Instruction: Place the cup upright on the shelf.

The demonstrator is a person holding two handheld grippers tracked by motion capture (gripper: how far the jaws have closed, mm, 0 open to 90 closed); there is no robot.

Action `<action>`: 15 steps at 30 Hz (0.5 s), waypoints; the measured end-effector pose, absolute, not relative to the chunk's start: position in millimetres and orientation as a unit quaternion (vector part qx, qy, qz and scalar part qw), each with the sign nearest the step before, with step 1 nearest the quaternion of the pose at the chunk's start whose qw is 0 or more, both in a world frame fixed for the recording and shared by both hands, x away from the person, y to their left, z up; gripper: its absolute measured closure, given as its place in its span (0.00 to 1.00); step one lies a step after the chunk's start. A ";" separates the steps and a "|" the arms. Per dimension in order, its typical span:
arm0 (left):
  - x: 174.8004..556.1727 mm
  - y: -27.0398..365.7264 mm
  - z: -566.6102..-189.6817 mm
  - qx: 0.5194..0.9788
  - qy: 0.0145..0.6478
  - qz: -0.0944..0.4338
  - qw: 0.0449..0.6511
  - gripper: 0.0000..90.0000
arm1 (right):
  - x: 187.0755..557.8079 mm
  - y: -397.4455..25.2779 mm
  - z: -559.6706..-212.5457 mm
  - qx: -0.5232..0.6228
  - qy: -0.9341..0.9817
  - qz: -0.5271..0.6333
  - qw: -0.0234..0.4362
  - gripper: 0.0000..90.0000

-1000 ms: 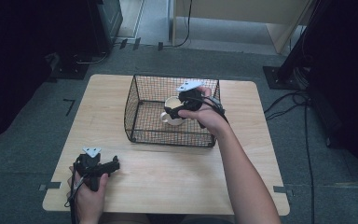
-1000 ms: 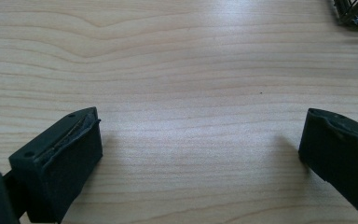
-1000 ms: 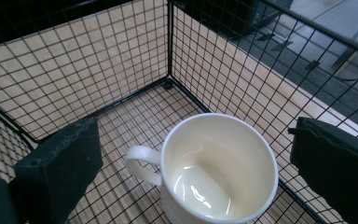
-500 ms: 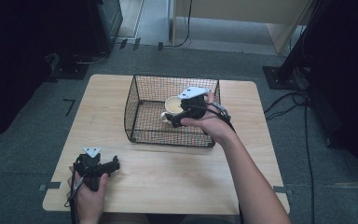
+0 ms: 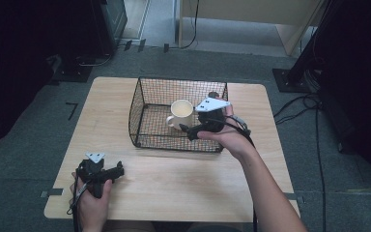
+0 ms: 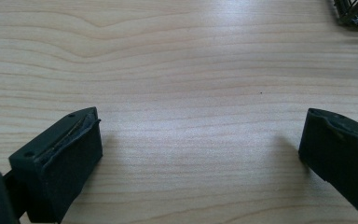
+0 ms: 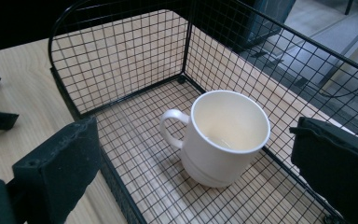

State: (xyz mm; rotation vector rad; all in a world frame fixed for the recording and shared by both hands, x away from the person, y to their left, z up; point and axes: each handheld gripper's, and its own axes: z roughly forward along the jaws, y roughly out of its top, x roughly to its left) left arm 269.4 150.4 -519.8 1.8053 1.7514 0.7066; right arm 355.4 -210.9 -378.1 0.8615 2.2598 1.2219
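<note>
High view
table: light wooden table (image 5: 174,183), rounded corners, on grey floor.
basket: black wire basket (image 5: 147,94) on the far half of the table, open top.
mug: cream mug (image 5: 181,112) upright on the basket floor, roughly mid-basket, handle toward the basket's near left.
right gripper: right gripper (image 5: 189,133) held over the basket's near right part, grey three-cornered plate on top, jaws pointing left toward the mug; tips near the mug's base, contact cannot be told from here.
left gripper: left gripper (image 5: 120,169) low at the table's near left corner, well apart from the basket, held in the person's left hand (image 5: 91,200), cable trailing off the near edge.
right forearm: comes in from the bottom right, crosses the table's right side to the basket.

Left gripper view
jaws: both black pads spread wide, bare wood grain between them, grasping nothing; released.
height: close above the tabletop, shadows right under the pads.
basket corner: a bit of black wire at the top right edge.

Right gripper view
jaws: spread wide apart, one at bottom left, one at right; released, nothing gripped.
mug: mug (image 7: 223,140) stands between the jaws and beyond them, not touching either pad; inside pale and empty-looking; handle points left toward the left jaw.
basket: wire walls (image 7: 121,60) behind and left of the mug, mesh floor under it; left jaw sits at the near wall's rim.
other gripper: two dark jaw tips at the far left edge on the table.
</note>
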 end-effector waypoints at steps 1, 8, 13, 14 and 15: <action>269.4 150.4 -519.8 0.667 0.647 0.261 0.261 0.00 | 352.6 -212.6 -377.8 0.309 0.815 0.440 0.215 0.02; 269.4 150.4 -519.8 0.667 0.647 0.261 0.261 0.00 | 334.1 -225.8 -378.7 0.306 0.813 0.441 0.223 0.02; 269.4 150.4 -519.7 0.667 0.647 0.260 0.261 0.00 | 321.4 -237.8 -381.7 0.306 0.811 0.446 0.223 0.02; 269.4 150.4 -519.8 0.667 0.647 0.261 0.261 0.00 | 319.9 -239.9 -382.5 0.308 0.811 0.445 0.224 0.02; 269.4 150.4 -519.8 0.667 0.647 0.261 0.261 0.00 | 318.2 -242.9 -383.6 0.310 0.810 0.445 0.225 0.02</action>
